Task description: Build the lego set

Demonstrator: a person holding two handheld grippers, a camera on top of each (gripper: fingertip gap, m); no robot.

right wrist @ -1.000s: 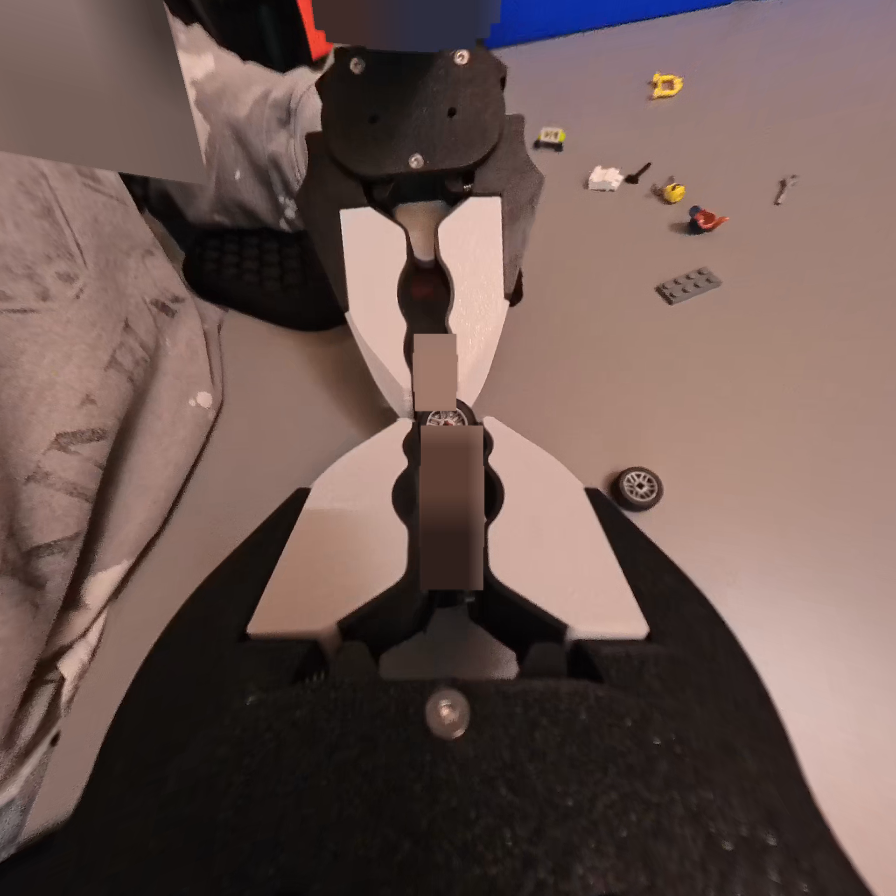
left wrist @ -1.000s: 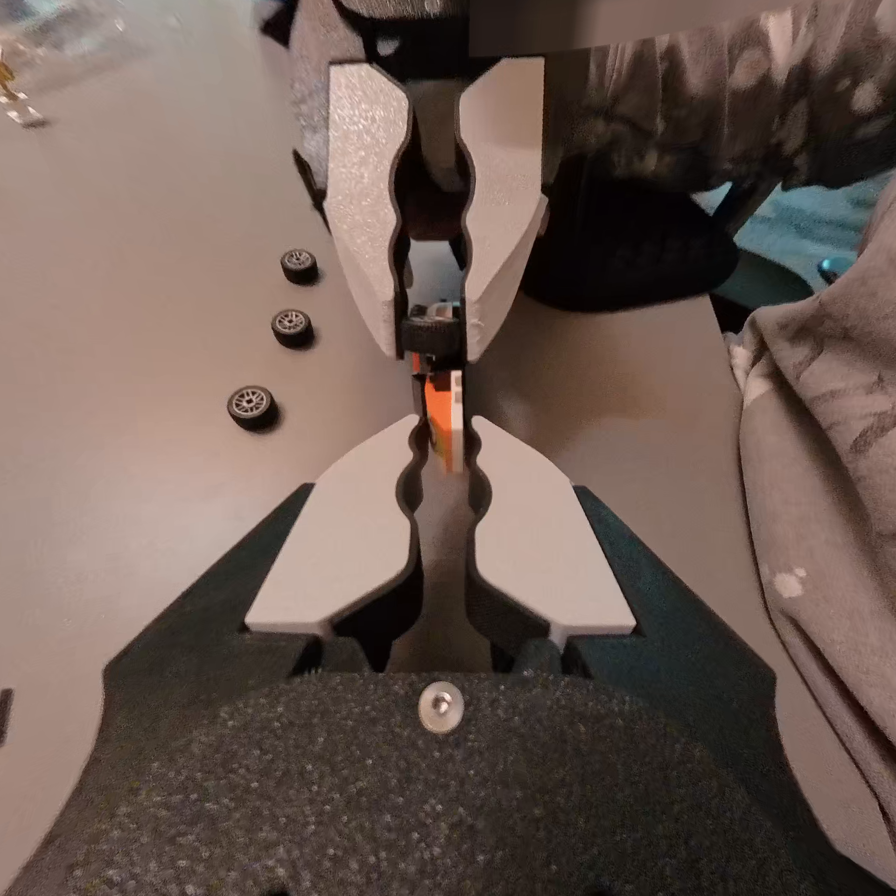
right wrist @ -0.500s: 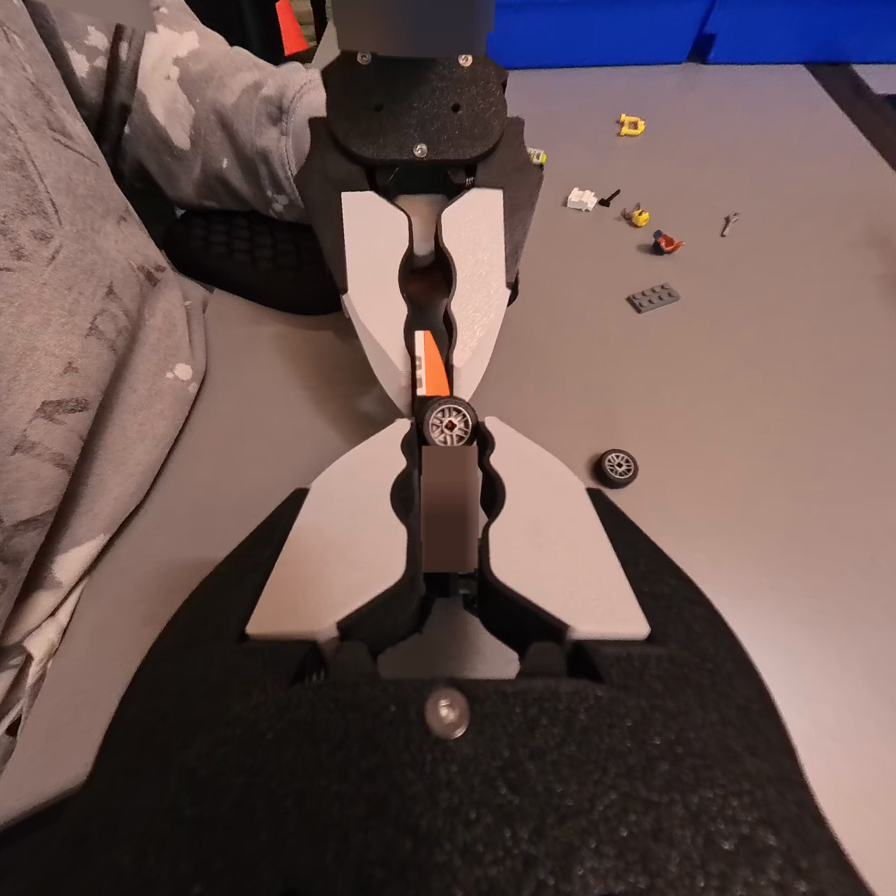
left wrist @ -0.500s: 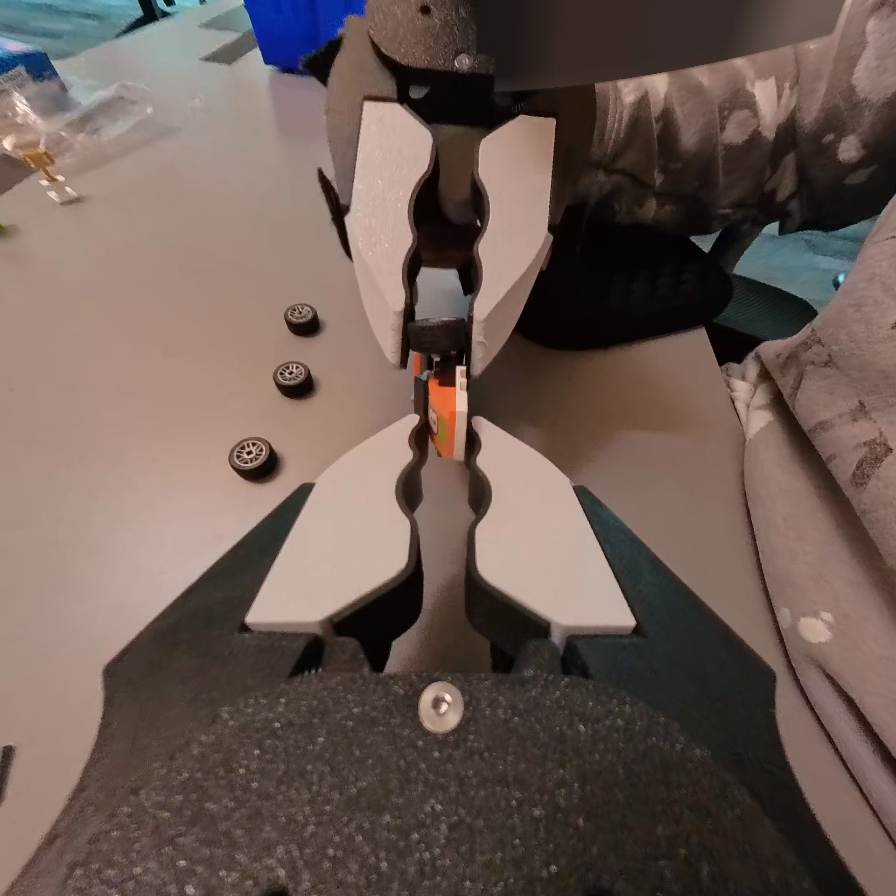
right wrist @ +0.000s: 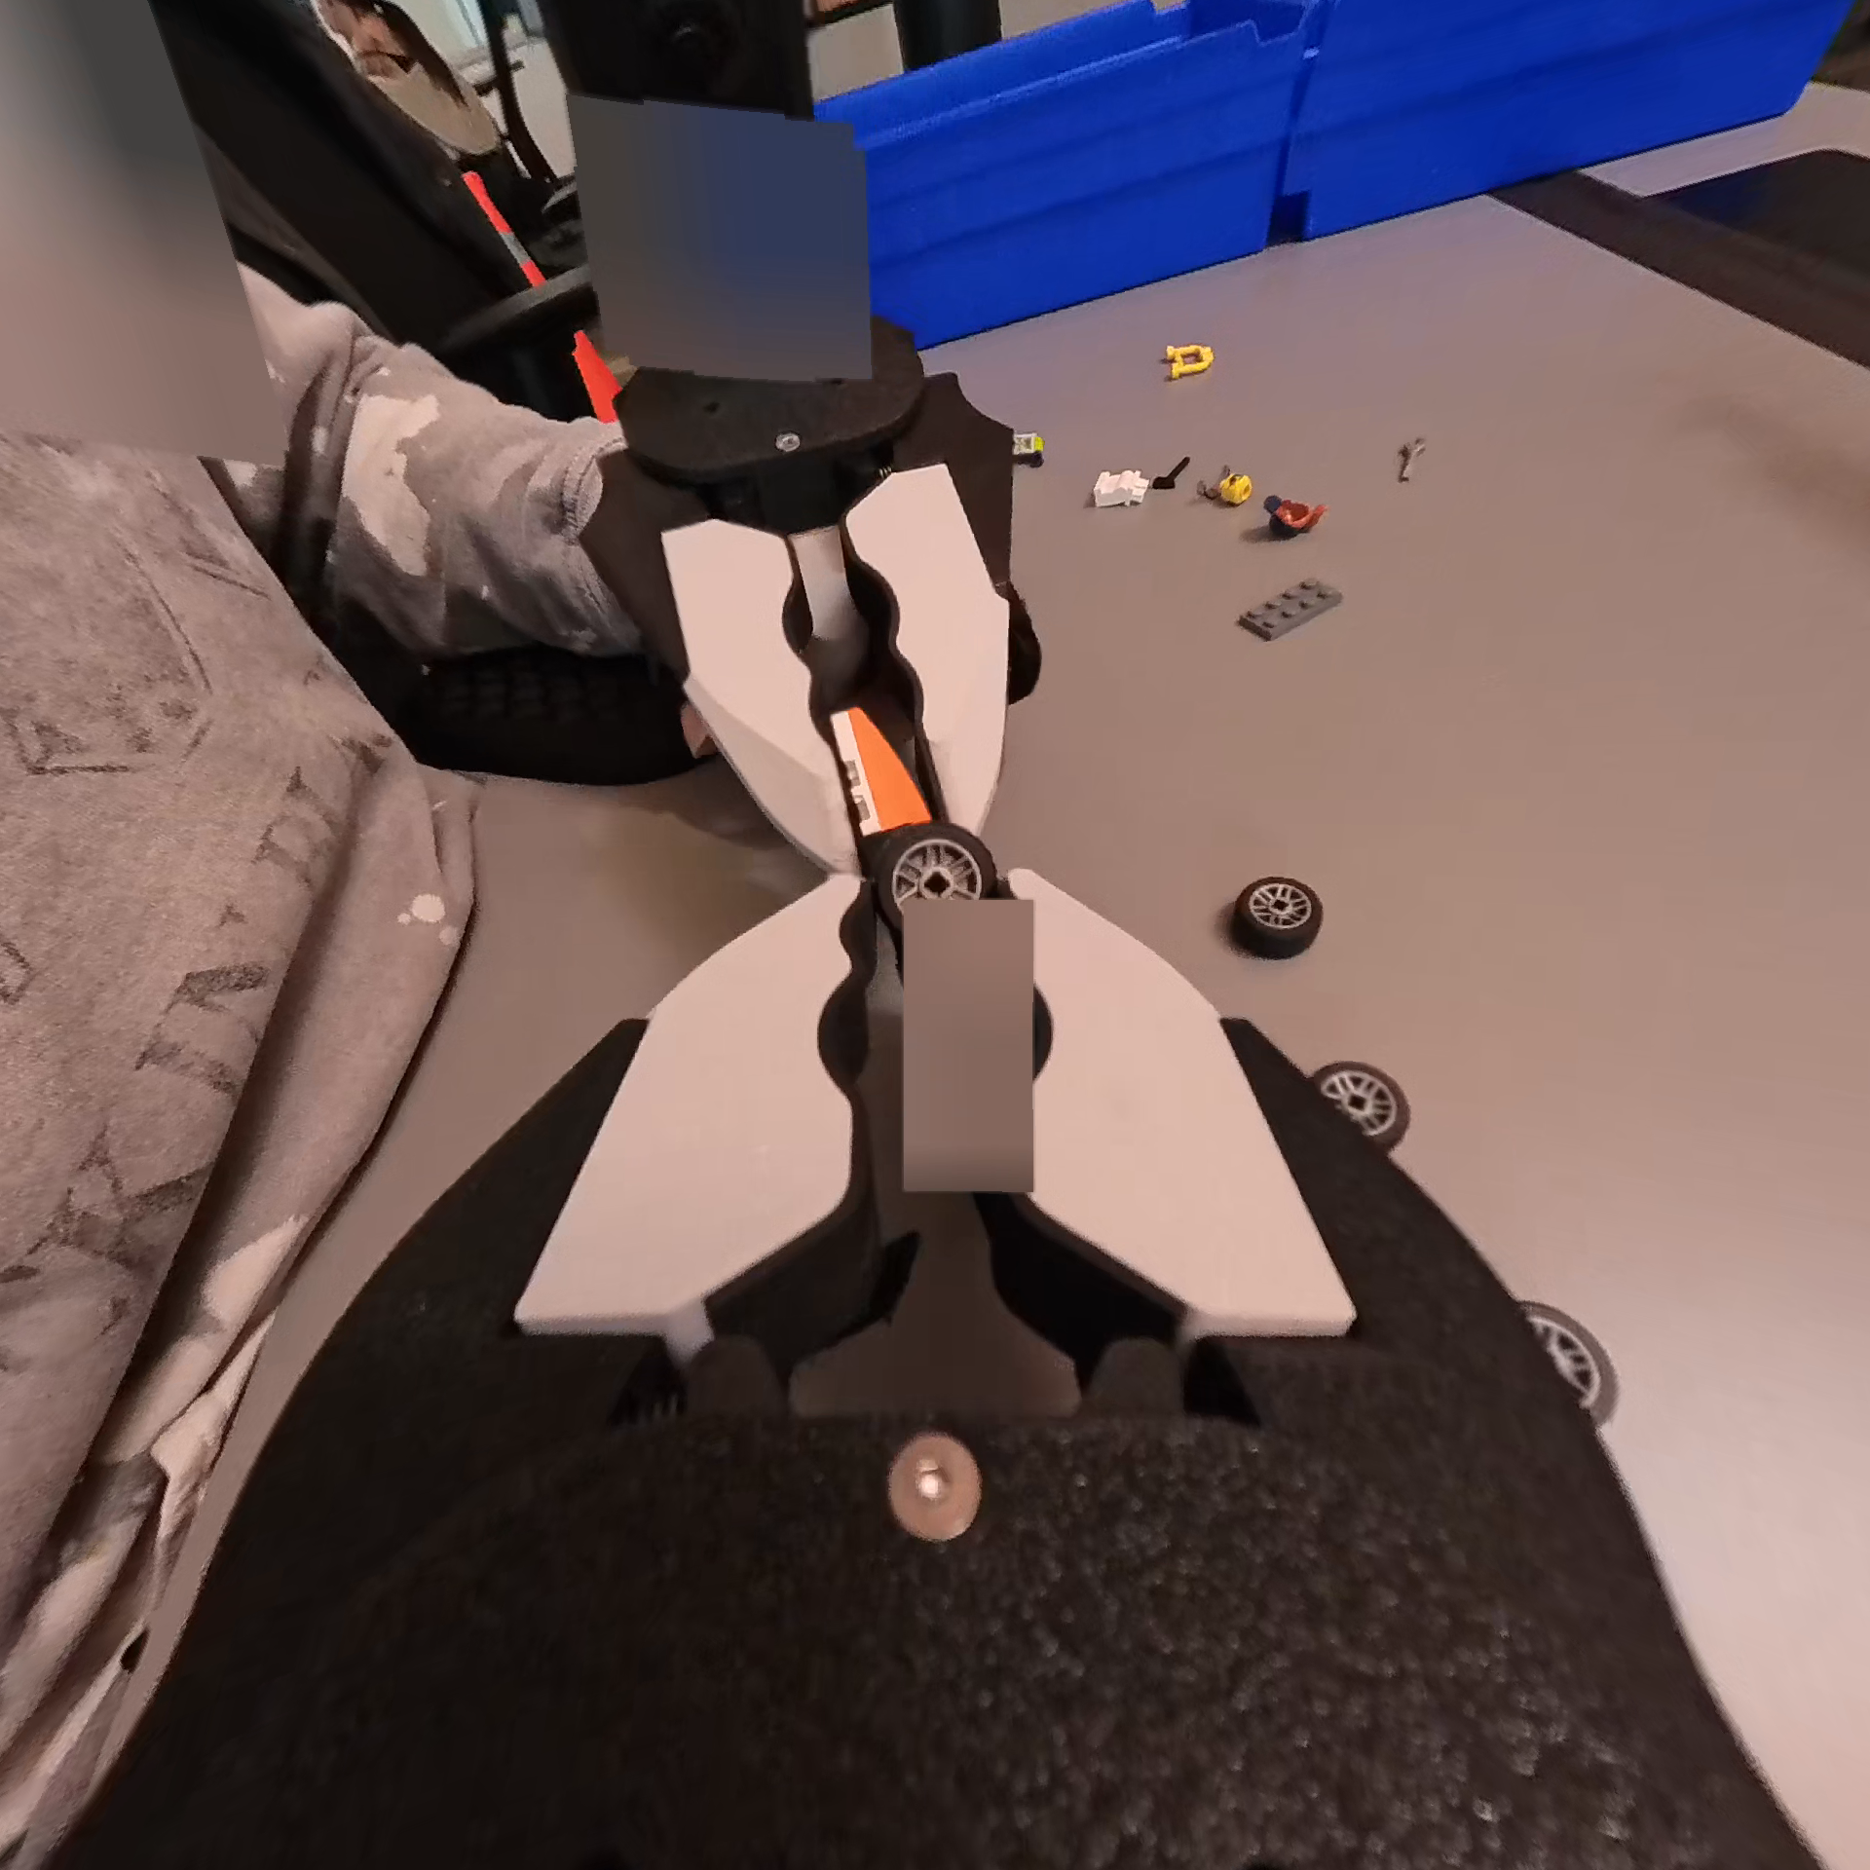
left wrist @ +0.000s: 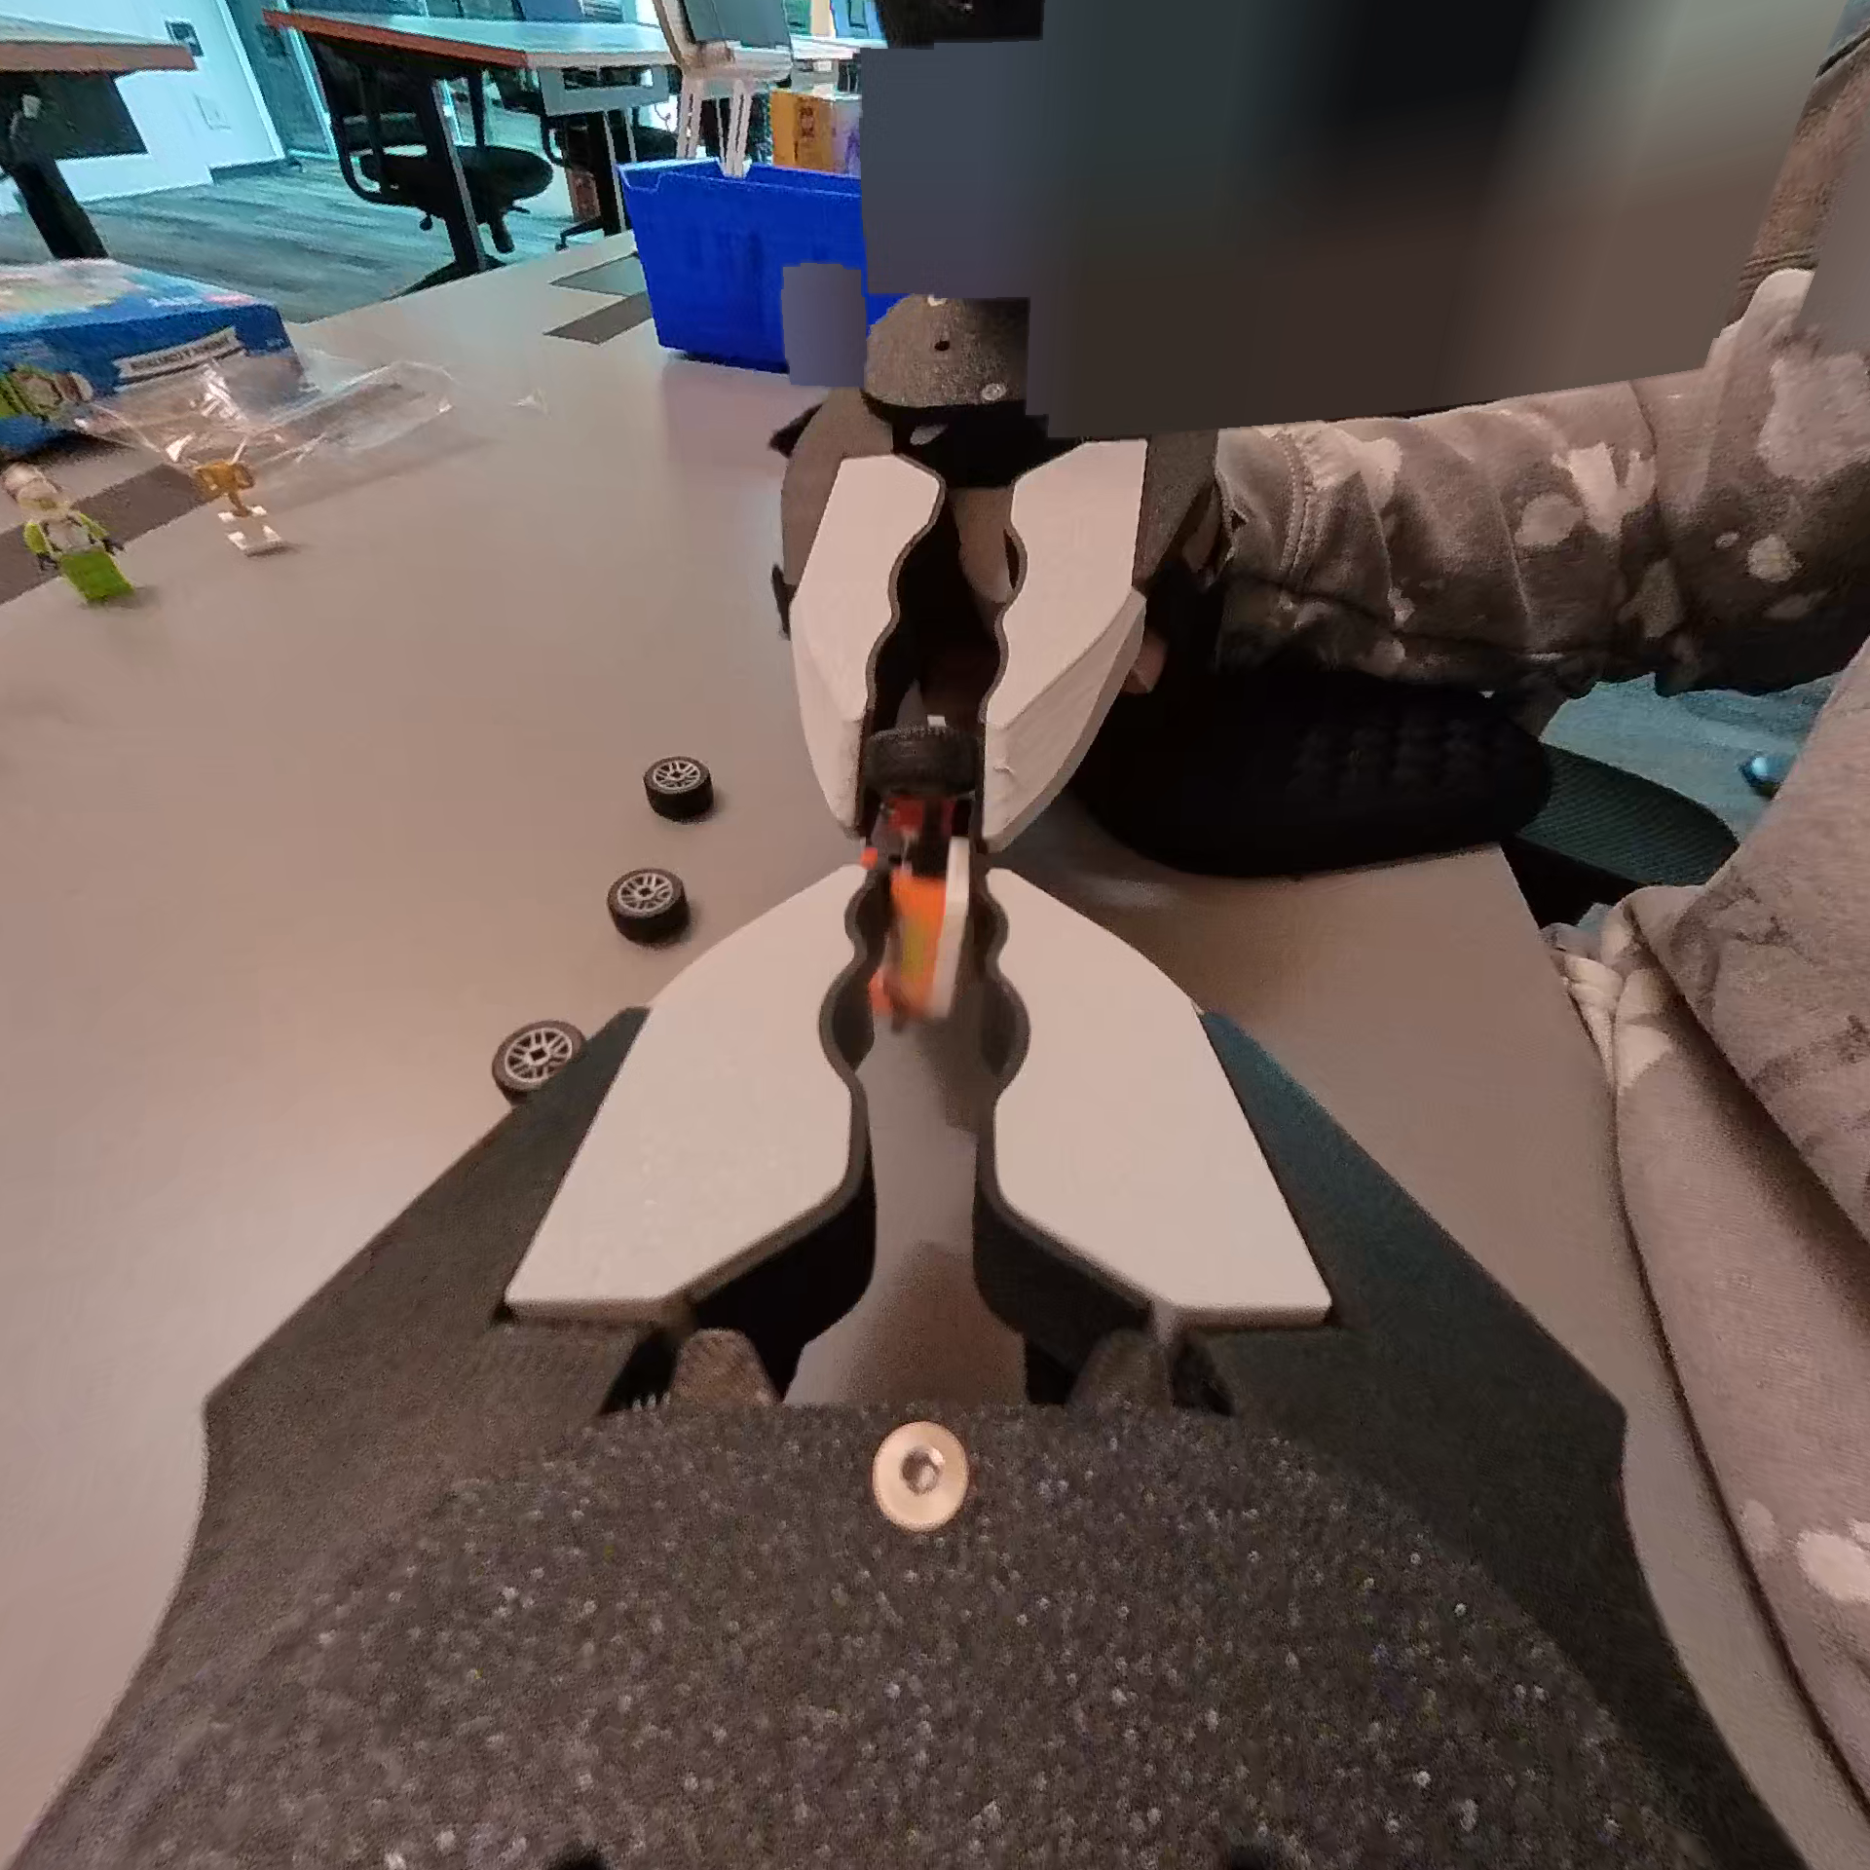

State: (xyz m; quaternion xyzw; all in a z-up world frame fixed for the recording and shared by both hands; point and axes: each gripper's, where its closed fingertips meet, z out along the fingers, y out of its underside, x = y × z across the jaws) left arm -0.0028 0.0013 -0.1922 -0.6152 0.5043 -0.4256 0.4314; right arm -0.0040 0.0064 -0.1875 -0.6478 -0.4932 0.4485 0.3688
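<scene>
Left gripper: fingers clamped on the orange-and-white car body, held above the bench.
Right gripper: fingers closed on a wheel touching the body's end.
Loose wheels: three lie on the bench beside the left gripper.

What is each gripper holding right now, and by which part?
The left gripper clamps the orange-and-white car body by its flat sides. The right gripper pinches the wheel across its tyre tread, against the body's end.
</scene>
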